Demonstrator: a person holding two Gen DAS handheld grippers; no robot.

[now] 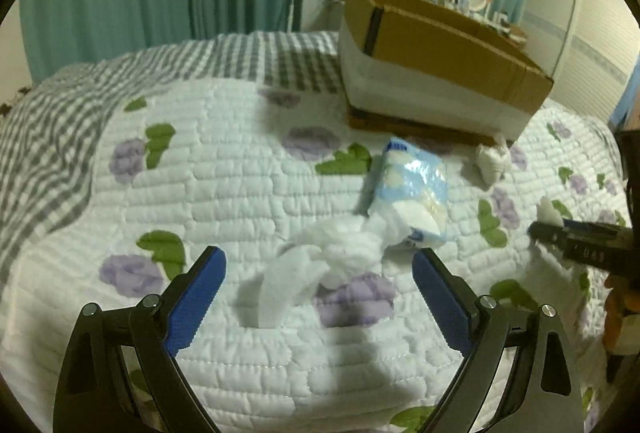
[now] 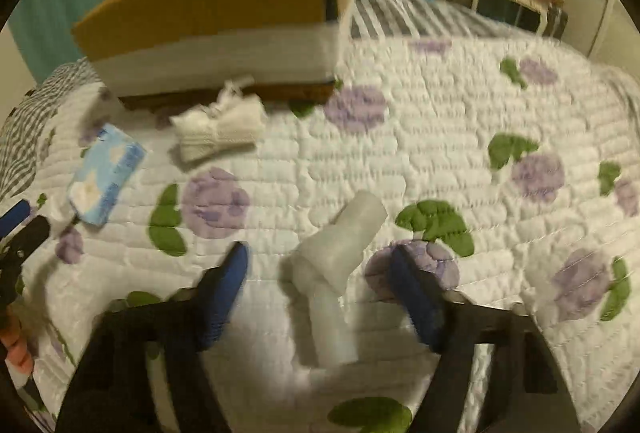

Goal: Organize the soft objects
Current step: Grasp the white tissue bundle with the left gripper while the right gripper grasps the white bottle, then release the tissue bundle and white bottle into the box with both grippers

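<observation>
Quilted matt cloth bedspread (image 1: 240,169), glossy plastic tissue pack (image 1: 412,189), matt cardboard box (image 1: 448,45), fluffy white wadding (image 1: 340,249), textured blue gripper pads (image 1: 196,301).

1 cardboard box (image 1: 448,45); 1 tissue pack (image 1: 412,193); 1 bandage roll (image 2: 220,131); 2 hand-held grippers (image 1: 320,273)

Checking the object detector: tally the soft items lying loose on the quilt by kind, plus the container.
Tissue packs, blue-and-white: 1
Loose crumpled tissue: 1
Tied white cloth bundles: 1
Pale foam-like rolls: 1
Cardboard boxes: 1
Total: 5, four soft items and one box. Left gripper and right gripper are both open, holding nothing.
</observation>
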